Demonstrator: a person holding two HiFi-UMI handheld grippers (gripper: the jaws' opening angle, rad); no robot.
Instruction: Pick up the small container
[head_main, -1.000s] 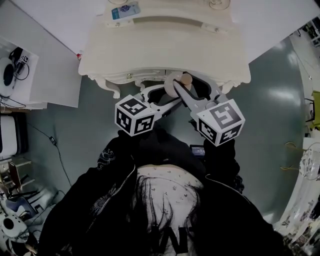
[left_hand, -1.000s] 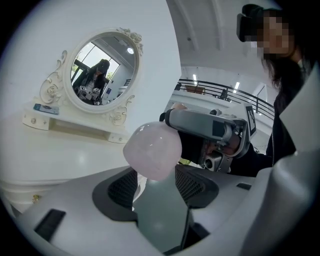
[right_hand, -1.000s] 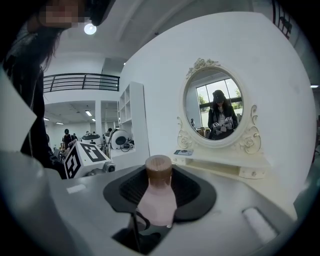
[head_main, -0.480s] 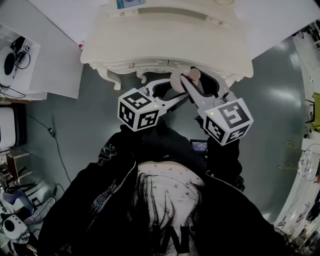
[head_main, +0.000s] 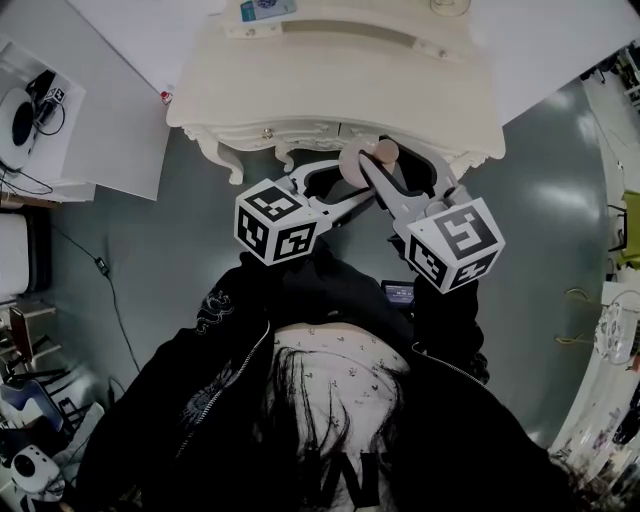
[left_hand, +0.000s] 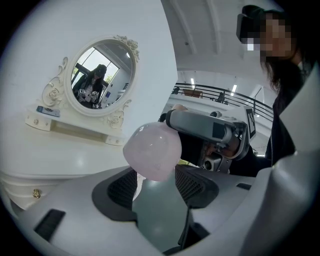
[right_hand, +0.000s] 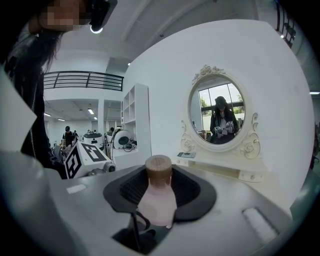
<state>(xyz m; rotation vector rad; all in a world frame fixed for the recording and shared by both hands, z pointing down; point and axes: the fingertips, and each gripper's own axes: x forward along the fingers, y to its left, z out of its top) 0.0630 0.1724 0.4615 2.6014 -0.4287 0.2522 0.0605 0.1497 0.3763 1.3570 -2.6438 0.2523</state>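
White vanity table (head_main: 330, 90) w/ oval mirror (left_hand: 102, 80), grey floor. Change vs a sec back: table slid up head view, while grippers + load kept same pose. Pick-up thus looks done, hold steady.

Items:
- 1 small container (right_hand: 157, 200), pink w/ brown cap, clear of table, pinched at body by right gripper (right_hand: 159, 185).
- Left gripper (left_hand: 156, 182): jaws spread, container's base just at tips, apparently not squeezed.
- Grippers: 2. Table: 1. Mirror: 1.
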